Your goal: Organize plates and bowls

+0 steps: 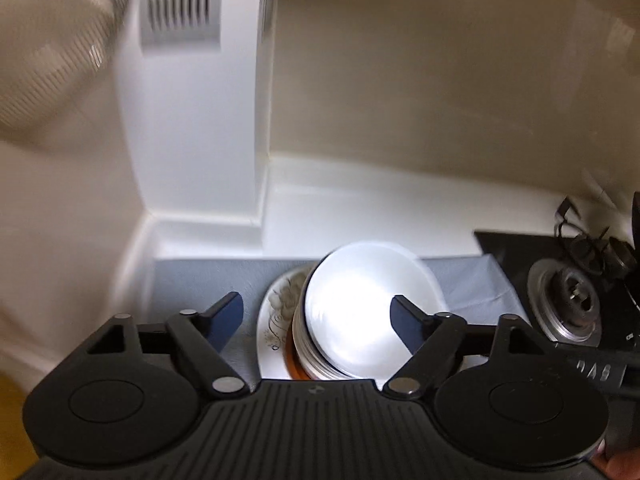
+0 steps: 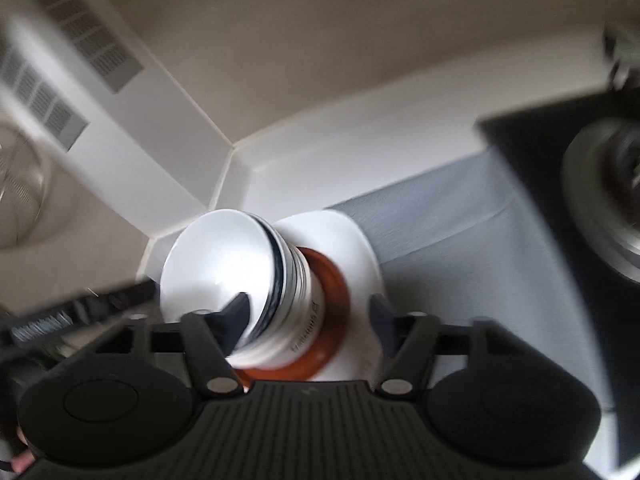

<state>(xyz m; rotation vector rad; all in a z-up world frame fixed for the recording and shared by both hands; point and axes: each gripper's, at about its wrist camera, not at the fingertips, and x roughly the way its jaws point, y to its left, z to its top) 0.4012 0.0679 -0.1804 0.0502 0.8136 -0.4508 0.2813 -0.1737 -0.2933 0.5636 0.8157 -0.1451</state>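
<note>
A stack of white bowls (image 1: 360,312) with dark rims sits on an orange dish (image 1: 294,364), which rests on a white patterned plate (image 1: 276,320) on a grey mat (image 1: 200,280). My left gripper (image 1: 318,318) is open above the stack, its right finger over the top bowl. In the right wrist view the bowl stack (image 2: 224,264), the orange dish (image 2: 332,292) and the white plate (image 2: 344,236) appear tilted. My right gripper (image 2: 310,316) is open, with the stack between its fingers, and the left finger (image 2: 236,320) lies over the top bowl's rim.
The mat lies on a white counter (image 1: 360,200) in a wall corner. A black gas hob with a burner (image 1: 568,304) lies to the right, also in the right wrist view (image 2: 600,188). A metal mesh strainer (image 1: 48,60) hangs at upper left beside a wall vent (image 1: 180,0).
</note>
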